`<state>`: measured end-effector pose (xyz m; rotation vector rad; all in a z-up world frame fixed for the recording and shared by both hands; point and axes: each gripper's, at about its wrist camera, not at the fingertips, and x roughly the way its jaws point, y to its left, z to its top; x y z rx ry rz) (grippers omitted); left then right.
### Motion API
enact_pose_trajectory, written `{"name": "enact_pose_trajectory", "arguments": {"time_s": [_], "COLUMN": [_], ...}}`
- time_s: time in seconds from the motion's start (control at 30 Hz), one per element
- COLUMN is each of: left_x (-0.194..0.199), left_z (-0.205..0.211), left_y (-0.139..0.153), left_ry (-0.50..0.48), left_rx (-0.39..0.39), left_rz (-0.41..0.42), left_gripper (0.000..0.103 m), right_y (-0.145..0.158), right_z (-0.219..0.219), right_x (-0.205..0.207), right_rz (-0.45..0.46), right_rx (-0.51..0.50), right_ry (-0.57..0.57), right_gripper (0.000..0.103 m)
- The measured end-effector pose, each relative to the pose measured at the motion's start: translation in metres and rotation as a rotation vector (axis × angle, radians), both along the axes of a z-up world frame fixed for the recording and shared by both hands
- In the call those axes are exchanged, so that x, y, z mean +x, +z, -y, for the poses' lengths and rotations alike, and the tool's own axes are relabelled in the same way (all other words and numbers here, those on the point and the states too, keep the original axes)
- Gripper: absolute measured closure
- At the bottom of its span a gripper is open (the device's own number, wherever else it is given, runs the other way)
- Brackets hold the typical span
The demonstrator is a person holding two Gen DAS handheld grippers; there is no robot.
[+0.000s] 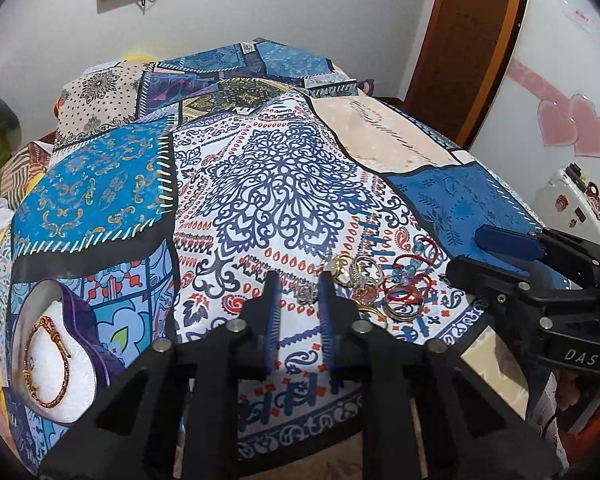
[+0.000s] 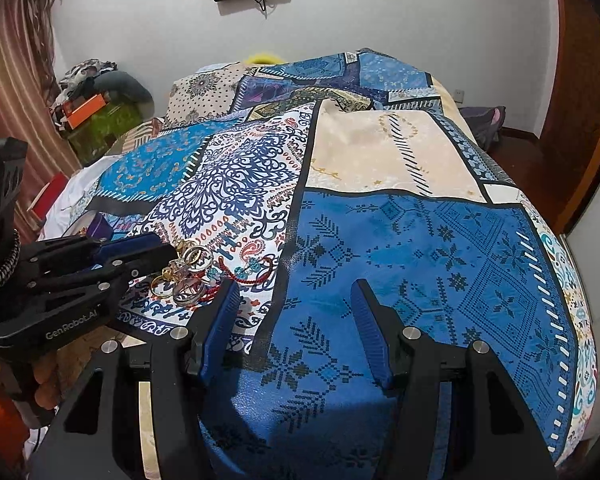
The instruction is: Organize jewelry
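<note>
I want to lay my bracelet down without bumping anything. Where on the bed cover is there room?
The dark blue cross-stitch patch, right of the heap of gold rings and red bangles, is bare. So is the cream patch behind it. It is crowded at the heap, where the left hand-held gripper reaches in. The white foam tray already holds a gold bracelet.

Left gripper: black frame with blue ribbed pads, pitched steeply downward, jaws drawn narrow with only a slim gap between the pad tips; whether they pinch anything cannot be told. Right gripper: same build, likewise pitched downward, jaws standing about half spread with nothing between the pads. The two grippers sit side by side, near each other, each visible at the edge of the other's view, tips apart.
</note>
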<state>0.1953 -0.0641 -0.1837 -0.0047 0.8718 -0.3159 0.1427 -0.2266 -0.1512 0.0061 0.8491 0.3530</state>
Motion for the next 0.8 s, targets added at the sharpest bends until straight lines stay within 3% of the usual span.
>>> {"name": "enact_pose_trajectory", "arguments": {"time_s": [0.27, 0.6, 0.8], "left_x": [-0.005, -0.019, -0.022], "left_z": [-0.004, -0.012, -0.018], "left_y": [0.004, 0.034, 0.04], "left_ry": [0.012, 0.032, 0.043], "left_rx": [-0.037, -0.044, -0.057], "left_rz": [-0.001, 0.088, 0.105], "left_gripper": [0.094, 0.094, 0.094], "right_y": [0.002, 0.001, -0.007], "right_z": [-0.005, -0.023, -0.031], "right_x": [0.0, 0.009, 0.017], "right_rz": [-0.001, 0.019, 0.004], "right_rx": [0.016, 0.027, 0.0], "right_ry": [0.008, 0.041, 0.059], "right_gripper": [0.049, 0.049, 0.058]}}
